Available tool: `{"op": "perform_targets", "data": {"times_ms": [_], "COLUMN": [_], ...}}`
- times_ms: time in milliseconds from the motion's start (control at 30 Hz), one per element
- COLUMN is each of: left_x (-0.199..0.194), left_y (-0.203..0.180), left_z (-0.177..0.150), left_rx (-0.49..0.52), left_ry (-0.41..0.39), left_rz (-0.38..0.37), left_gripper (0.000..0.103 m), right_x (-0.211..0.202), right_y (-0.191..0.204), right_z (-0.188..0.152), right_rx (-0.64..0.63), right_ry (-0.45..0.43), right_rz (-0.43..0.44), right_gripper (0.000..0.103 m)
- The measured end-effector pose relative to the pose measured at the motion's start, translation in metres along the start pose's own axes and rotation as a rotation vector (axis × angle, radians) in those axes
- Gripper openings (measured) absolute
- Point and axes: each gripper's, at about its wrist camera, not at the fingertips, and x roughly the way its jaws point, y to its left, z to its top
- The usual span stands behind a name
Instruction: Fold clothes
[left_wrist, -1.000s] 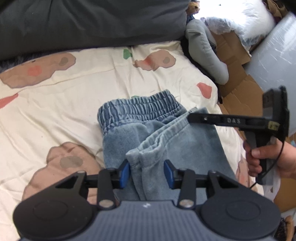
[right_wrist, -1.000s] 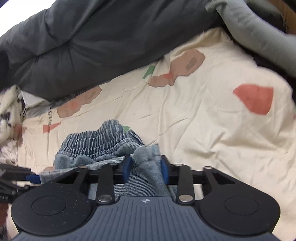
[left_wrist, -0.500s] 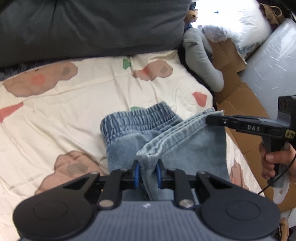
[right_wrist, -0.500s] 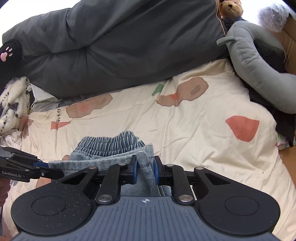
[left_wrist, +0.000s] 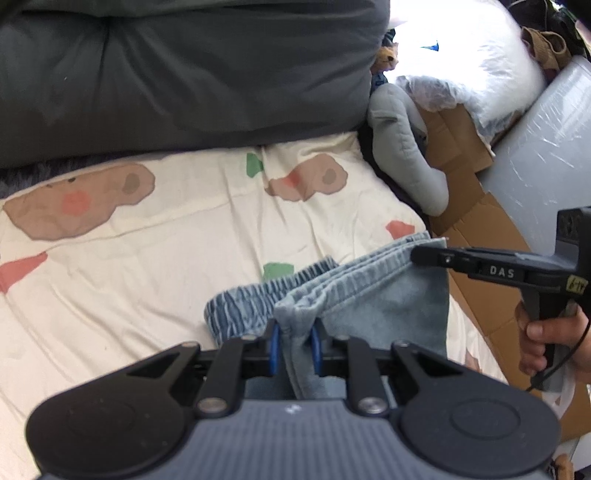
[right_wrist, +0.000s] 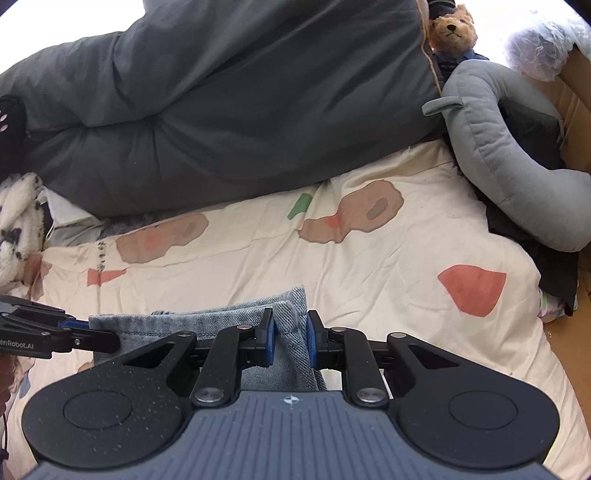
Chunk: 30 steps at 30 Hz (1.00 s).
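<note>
Two grips: left gripper (left_wrist: 294, 347) and right gripper (right_wrist: 290, 341) each have jaws pinched onto a hem corner of the denim shorts (left_wrist: 373, 310).
Where: hem edge lifted and stretched between them; elastic waistband (left_wrist: 255, 302) rests on the bed (left_wrist: 155, 266), near side.
Feel: soft, limp washed denim, light but thick at the seams; likely to sag in the middle.
Best hold: the stitched hem corners, as now, deep enough that the layers don't slip.
Risk: uneven pull could skew the fold.
Nearby: grey duvet (right_wrist: 240, 103) far, plush toy (right_wrist: 509, 147) right.
</note>
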Motion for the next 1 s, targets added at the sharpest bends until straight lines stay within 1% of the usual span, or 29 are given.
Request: {"op": "perform_targets", "data": {"times_ms": [200, 300, 467, 533, 600, 633, 667, 700, 733, 767, 867, 933, 1000], "left_x": [0.005, 0.016, 0.035, 0.033, 0.031, 0.03, 0.029, 0.025, 0.019, 0.013, -0.002, -0.01, -0.012], "left_y": [0.002, 0.009, 0.023, 0.026, 0.028, 0.03, 0.031, 0.031, 0.03, 0.029, 0.028, 0.024, 0.018], "left_z": [0.011, 0.012, 0.005, 0.005, 0.006, 0.006, 0.007, 0.007, 0.007, 0.008, 0.013, 0.018, 0.021], "left_rx": [-0.024, -0.037, -0.052, -0.055, -0.059, -0.061, -0.062, -0.053, -0.038, -0.027, -0.025, -0.02, -0.006], "left_ry": [-0.002, 0.019, 0.058, 0.055, 0.052, 0.05, 0.049, 0.04, 0.027, 0.016, -0.011, -0.035, -0.054], "left_rz": [0.014, 0.034, 0.081, 0.08, 0.08, 0.079, 0.079, 0.091, 0.107, 0.117, 0.122, 0.113, 0.087], "left_gripper": [0.018, 0.018, 0.018, 0.019, 0.024, 0.026, 0.03, 0.034, 0.034, 0.034, 0.033, 0.029, 0.024], "right_x": [0.011, 0.021, 0.044, 0.05, 0.054, 0.054, 0.053, 0.049, 0.045, 0.039, 0.025, 0.019, 0.019], "right_y": [0.001, 0.002, 0.009, 0.014, 0.015, 0.016, 0.016, 0.017, 0.018, 0.019, 0.022, 0.027, 0.033], "right_z": [0.009, 0.011, 0.007, 0.007, 0.007, 0.007, 0.007, 0.007, 0.007, 0.007, 0.005, 0.002, -0.002], "right_rx": [0.0, 0.003, -0.007, -0.016, -0.011, -0.008, -0.006, -0.007, -0.011, -0.015, -0.023, -0.026, -0.023], "right_ry": [0.008, 0.028, 0.073, 0.081, 0.089, 0.089, 0.088, 0.08, 0.072, 0.061, 0.03, 0.017, 0.015], "right_rz": [-0.03, -0.04, -0.068, -0.095, -0.125, -0.135, -0.144, -0.15, -0.154, -0.159, -0.166, -0.17, -0.151], "right_gripper": [0.017, 0.017, 0.017, 0.018, 0.019, 0.021, 0.024, 0.026, 0.031, 0.039, 0.041, 0.041, 0.041]}}
